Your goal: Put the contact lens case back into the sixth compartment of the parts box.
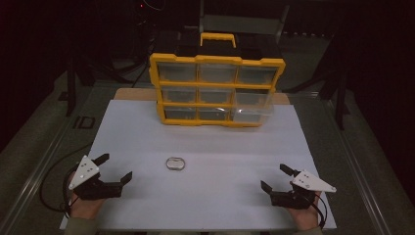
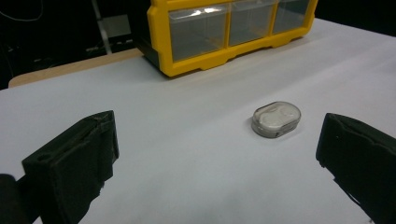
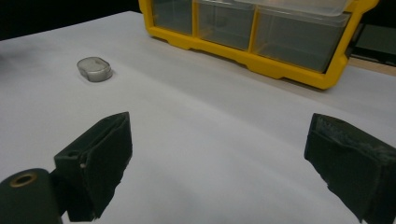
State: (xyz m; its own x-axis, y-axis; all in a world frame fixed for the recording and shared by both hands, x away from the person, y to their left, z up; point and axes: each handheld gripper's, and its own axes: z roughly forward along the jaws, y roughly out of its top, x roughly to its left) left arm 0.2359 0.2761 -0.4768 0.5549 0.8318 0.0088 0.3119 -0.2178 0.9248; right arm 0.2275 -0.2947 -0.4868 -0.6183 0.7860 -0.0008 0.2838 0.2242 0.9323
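Note:
A small clear oval case (image 1: pixel 175 163) lies flat on the white sheet, between the two grippers and a little ahead of them. In the left gripper view the oval case (image 2: pixel 276 119) sits right of centre, beyond the wide-apart jaws. It appears again in the right gripper view, where the oval case (image 3: pixel 94 68) lies far off at upper left. My left gripper (image 1: pixel 116 168) is open and holds nothing. At the near right, my right gripper (image 1: pixel 277 177) is open and holds nothing as well. A yellow drawer cabinet (image 1: pixel 215 90) stands at the back, its lower-right clear drawer (image 1: pixel 252 104) pulled partly out.
The white sheet (image 1: pixel 205 196) covers the table, with a strip of wooden board (image 1: pixel 134 94) showing behind it. The cabinet (image 2: pixel 224 32) carries a yellow handle (image 1: pixel 218 38) on top. Dark stands and cables surround the table. Cables trail from both grippers near the front edge.

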